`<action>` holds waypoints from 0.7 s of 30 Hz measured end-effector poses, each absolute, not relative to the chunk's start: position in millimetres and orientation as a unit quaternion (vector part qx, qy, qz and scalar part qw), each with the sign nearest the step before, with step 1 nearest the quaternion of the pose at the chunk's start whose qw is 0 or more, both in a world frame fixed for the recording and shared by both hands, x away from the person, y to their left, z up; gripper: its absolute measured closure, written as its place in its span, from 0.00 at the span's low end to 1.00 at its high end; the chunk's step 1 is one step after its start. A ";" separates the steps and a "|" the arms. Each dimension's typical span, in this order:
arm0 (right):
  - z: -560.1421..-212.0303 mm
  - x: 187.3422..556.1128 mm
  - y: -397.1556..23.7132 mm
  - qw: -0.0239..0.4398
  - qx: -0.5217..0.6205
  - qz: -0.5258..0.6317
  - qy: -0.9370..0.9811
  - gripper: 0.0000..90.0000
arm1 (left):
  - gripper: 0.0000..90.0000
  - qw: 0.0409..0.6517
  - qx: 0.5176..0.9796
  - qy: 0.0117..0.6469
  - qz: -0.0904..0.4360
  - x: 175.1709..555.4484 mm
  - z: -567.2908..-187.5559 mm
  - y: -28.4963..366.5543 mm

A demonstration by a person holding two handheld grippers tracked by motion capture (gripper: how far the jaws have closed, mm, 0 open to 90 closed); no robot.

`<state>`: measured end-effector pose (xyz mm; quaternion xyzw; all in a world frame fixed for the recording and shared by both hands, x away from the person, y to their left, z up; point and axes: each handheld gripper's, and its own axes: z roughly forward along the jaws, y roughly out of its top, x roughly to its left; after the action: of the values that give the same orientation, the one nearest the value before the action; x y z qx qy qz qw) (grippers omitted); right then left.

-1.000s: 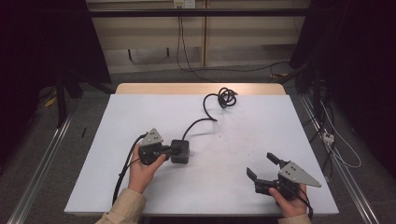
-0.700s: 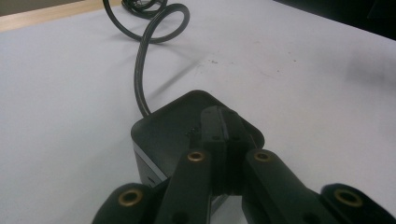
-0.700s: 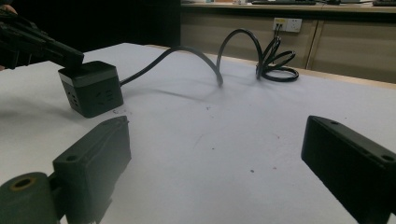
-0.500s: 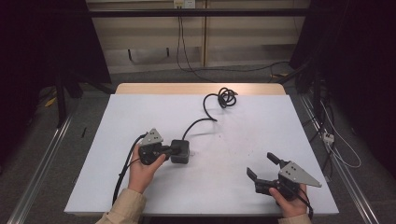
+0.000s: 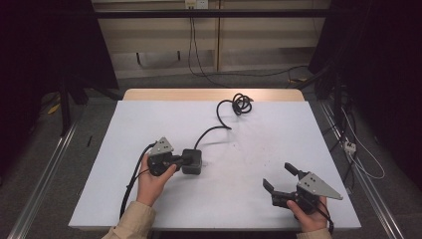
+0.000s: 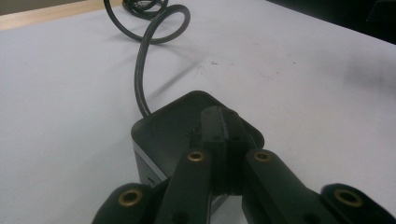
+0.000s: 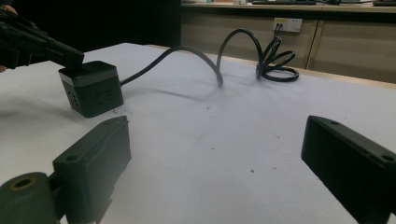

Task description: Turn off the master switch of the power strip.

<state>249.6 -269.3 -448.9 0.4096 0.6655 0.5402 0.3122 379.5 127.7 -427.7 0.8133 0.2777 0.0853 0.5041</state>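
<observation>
Though near, coiled cable [image 5: 238, 105] clear.

Black cube socket [image 5: 192, 161] with coiled cord [image 5: 234, 109] sits on white table [image 5: 249, 149]

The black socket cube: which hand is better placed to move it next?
Left. The left tongs are shut and rest on top of the cube. The right tongs stand open near the table's front edge, well apart from it.
</observation>
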 end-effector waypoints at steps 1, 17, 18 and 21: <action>-448.9 249.6 -269.3 0.312 0.410 0.540 0.666 0.08 | 1.00 0.504 0.813 0.277 0.086 379.4 -427.6 127.5; -448.7 249.8 -270.1 0.313 0.409 0.540 0.666 0.08 | 1.00 0.510 0.806 0.289 0.079 379.7 -428.8 128.4; -448.7 249.8 -270.1 0.313 0.410 0.540 0.665 0.08 | 1.00 0.511 0.806 0.290 0.077 379.9 -429.1 128.8; -448.6 249.6 -270.1 0.312 0.410 0.540 0.665 0.08 | 1.00 0.512 0.805 0.290 0.079 379.7 -429.0 128.5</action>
<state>249.6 -270.1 -448.6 0.4101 0.6652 0.5401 0.3123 379.7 128.5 -429.0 0.8049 0.2901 0.0787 0.5117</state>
